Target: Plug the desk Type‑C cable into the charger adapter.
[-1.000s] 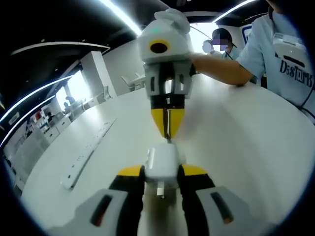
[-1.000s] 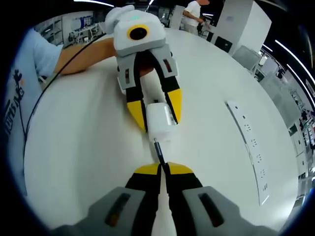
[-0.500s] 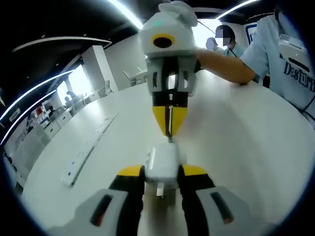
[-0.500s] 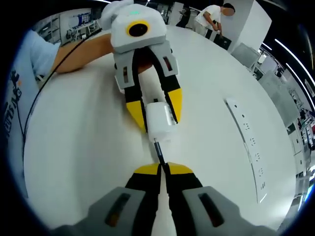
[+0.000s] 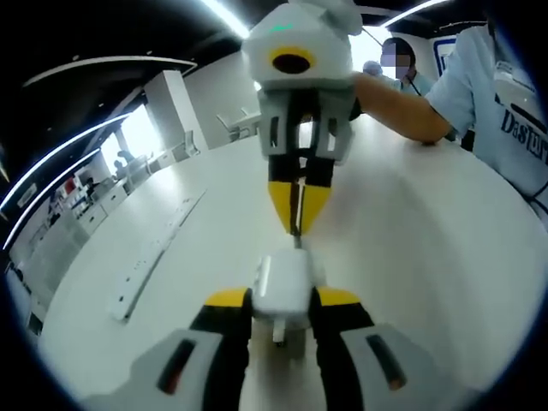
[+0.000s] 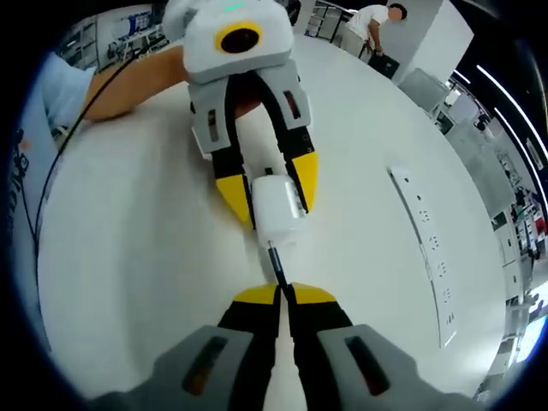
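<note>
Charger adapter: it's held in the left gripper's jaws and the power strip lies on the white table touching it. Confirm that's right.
Wrong on one point: the power strip lies well apart from the charger adapter, as the right gripper view shows. The left gripper does hold it.

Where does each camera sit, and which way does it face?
Left gripper view: on the left gripper, looking along its jaws, shut on the adapter; ahead, the right gripper points back at it, with the person's arm and shirt behind.
Right gripper view: on the right gripper, looking along its jaws, shut on the cable; the left gripper faces it, a forearm behind.
Shared: the two cameras face each other; both show the adapter, the white table and the power strip.
</note>
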`<state>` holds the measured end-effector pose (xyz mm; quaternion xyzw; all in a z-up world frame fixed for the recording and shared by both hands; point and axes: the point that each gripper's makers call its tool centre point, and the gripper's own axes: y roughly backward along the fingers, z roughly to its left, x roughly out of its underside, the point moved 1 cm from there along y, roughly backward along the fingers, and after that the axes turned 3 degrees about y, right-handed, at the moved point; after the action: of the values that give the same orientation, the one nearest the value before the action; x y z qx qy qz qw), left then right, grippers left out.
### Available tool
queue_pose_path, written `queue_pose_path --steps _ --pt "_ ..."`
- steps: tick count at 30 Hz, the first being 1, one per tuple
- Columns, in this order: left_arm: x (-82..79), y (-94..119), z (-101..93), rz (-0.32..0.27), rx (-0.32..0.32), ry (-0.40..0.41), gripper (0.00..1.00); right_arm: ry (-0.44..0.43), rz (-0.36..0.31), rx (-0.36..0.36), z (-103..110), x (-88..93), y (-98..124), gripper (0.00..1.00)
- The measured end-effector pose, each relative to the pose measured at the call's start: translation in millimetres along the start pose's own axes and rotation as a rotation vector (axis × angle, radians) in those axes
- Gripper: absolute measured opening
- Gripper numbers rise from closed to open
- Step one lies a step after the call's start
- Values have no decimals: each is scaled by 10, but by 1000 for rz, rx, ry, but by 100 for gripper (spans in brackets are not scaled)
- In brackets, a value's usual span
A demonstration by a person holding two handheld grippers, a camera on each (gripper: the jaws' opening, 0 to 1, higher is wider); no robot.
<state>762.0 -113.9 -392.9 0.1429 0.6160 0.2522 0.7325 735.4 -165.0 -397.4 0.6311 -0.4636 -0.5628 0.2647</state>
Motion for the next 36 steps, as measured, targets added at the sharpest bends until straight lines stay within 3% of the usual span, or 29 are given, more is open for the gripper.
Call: queue_pose_path --steps 13,36 --pt "-13 -26 -3 20 -6 2 28 23 60 30 -18 13 -11 6" --pt "-28 -74 -3 27 -14 19 28 29 104 59 -27 21 22 6"
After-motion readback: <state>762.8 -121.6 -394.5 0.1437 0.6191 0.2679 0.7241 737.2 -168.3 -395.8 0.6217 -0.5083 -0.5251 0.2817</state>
